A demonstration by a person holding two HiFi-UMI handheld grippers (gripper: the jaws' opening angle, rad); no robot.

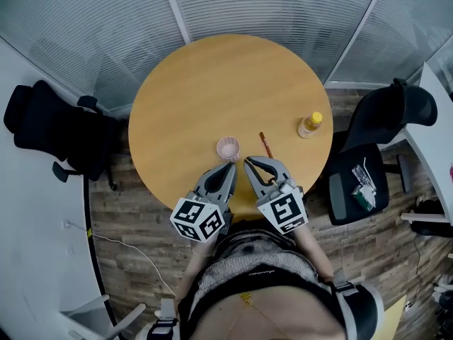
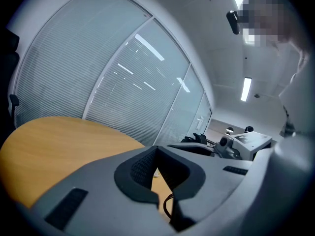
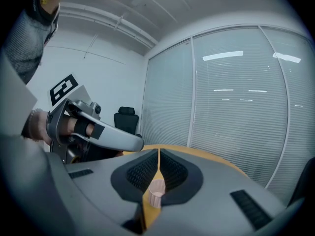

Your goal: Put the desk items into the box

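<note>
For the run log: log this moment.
left gripper: shut, empty | right gripper: shut, empty | cup, pencil, bottle: on table | box: unseen

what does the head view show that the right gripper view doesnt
Only the head view: the yellow-capped bottle, the thin brown stick and the chair on the right. Only the right gripper view: the right gripper's jaws close up, shut with nothing between them. Both: the pink cup, the round table and the left gripper.
</note>
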